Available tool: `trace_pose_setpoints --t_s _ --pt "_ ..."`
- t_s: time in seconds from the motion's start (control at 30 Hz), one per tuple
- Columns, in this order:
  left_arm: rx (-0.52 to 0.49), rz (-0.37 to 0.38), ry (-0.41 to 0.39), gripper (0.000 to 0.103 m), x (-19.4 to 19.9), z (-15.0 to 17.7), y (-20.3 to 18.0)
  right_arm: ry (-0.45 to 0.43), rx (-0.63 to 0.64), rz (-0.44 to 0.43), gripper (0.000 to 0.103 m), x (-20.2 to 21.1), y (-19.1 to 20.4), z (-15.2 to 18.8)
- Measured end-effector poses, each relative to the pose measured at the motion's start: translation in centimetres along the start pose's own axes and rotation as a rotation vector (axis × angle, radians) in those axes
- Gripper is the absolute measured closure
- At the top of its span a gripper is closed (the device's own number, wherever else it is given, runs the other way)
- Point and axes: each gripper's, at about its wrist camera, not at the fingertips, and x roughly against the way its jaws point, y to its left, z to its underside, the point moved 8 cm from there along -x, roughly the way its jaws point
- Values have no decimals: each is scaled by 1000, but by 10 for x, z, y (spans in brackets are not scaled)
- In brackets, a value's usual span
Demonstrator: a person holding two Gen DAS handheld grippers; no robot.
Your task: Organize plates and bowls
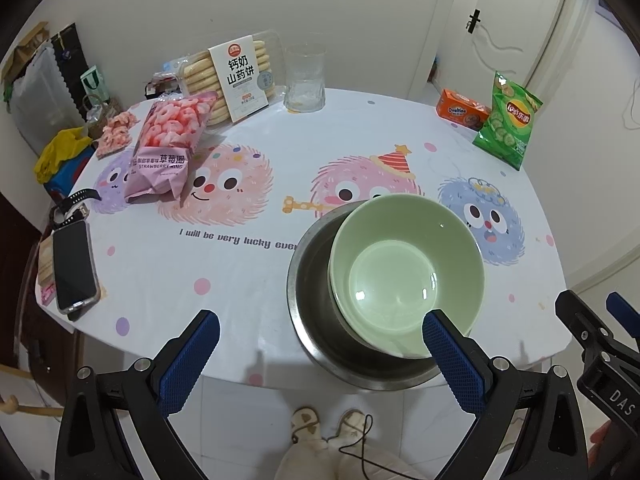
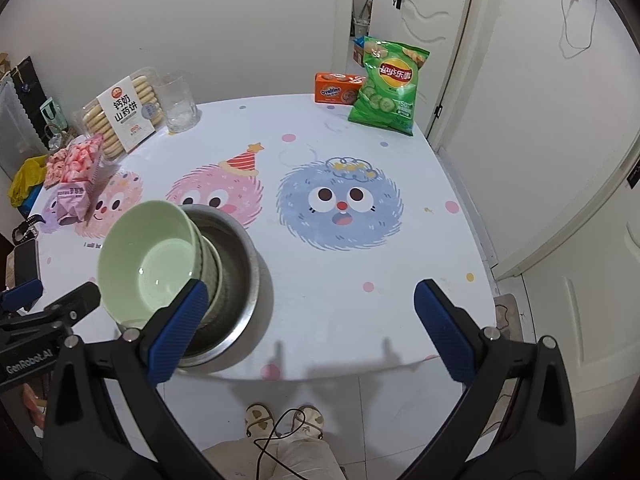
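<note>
I've got both claws, left (image 1: 320,350) and right (image 2: 310,322), spread and holding nothing, green bowls (image 1: 406,270) tilted in the steel bowl (image 1: 316,300) at the desk (image 1: 280,128) edge; a nudge could tip them off

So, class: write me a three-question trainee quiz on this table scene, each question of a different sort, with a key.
1. True or false: the green bowls sit inside the steel bowl.
2. Multiple choice: what stands right beside the orange box?
A. the glass
B. the chips bag
C. the phone
3. Fill in: both the left gripper and the right gripper are ____ and hold nothing.

Key:
1. True; the green bowls are nested and lean in the steel bowl.
2. B, the chips bag. The glass is by the biscuit pack; the phone lies at the table's left edge.
3. open
</note>
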Motion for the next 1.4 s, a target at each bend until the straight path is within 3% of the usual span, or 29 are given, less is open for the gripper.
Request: trace_pose_setpoints --t_s 1.4 --pt "-7 -11 -7 0 3 -1 -1 3 4 9 0 2 0 -1"
